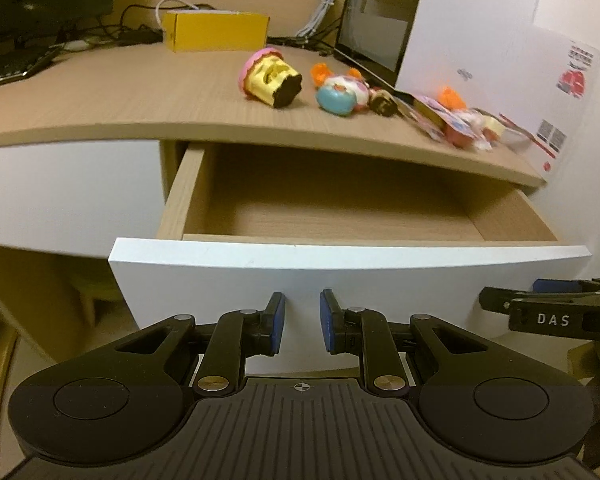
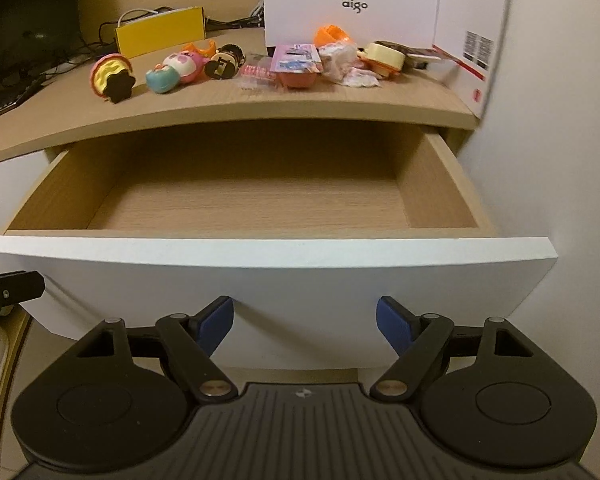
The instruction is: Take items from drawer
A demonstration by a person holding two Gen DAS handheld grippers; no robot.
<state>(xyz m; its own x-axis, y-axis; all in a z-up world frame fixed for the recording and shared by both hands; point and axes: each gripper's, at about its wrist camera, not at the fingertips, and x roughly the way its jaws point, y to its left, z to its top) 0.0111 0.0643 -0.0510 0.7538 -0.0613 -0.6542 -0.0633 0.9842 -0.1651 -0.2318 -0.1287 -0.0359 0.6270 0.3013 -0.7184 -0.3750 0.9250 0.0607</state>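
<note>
The drawer (image 2: 244,248) stands pulled out under the desk (image 2: 40,112), and what shows of its floor is bare. The toys (image 2: 180,66) lie in a loose row along the desk's front edge just above the opening, likely set there as the nearest landing spot once lifted out. By that reading the emptying looks all but finished.

Both grippers hover before the white drawer front, below its top edge, angled down and holding nothing. The left gripper (image 1: 302,326) has its jaws only a narrow gap apart; the right gripper (image 2: 305,326) stands wide open. Neither touches the drawer, a stance that suits pushing the front shut.
</note>
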